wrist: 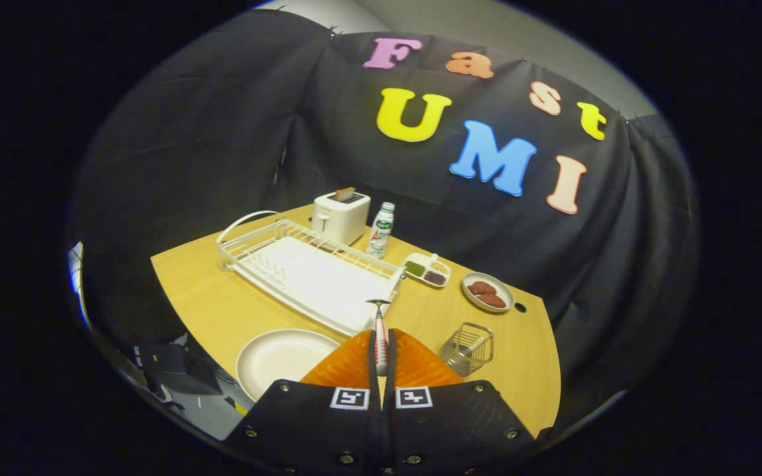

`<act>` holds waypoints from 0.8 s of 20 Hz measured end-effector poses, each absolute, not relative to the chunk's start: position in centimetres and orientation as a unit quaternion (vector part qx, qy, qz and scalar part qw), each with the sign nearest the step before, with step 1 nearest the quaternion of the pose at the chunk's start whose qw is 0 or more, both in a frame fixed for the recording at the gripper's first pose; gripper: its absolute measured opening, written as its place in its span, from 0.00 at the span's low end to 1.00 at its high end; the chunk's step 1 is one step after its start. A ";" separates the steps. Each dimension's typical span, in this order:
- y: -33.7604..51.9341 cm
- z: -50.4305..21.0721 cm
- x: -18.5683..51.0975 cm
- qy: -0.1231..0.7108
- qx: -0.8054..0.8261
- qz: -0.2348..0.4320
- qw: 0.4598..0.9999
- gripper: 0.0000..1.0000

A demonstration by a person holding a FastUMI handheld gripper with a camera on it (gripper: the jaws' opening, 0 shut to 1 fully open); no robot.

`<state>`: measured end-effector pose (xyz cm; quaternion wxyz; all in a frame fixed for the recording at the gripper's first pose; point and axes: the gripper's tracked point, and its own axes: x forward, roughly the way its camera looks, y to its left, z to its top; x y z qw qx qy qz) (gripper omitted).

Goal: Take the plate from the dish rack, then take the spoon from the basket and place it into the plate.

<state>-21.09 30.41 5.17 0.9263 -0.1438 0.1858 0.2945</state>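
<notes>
Now the hand-held gripper (pixel 381 354) has its two fingers pressed together on the spoon (pixel 380 334), whose handle stands up between them with its dark end just above the fingertips. Just to the left of the fingers, the plate (pixel 280 360) lies flat on the desk (pixel 202 297), bare and clear of the dish rack (pixel 308 274) beyond it. To the right of the fingers sits the wire basket (pixel 468 348), and nothing can be made out in it. Farther back stand a toaster (pixel 340 215), a bottle (pixel 380 229), a small divided tray (pixel 426 269) and a bowl (pixel 487 291) of brown food. Judging by this, the plate is out and the spoon is lifted; what remains is carrying it left and setting it in the plate.
</notes>
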 end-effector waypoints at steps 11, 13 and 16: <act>35.8 -1.6 -27.1 0.231 -0.172 0.381 0.879 0.00; 36.1 -2.9 -26.9 0.236 -0.176 0.382 0.876 0.00; 36.5 -4.3 -26.5 0.244 -0.182 0.383 0.872 0.01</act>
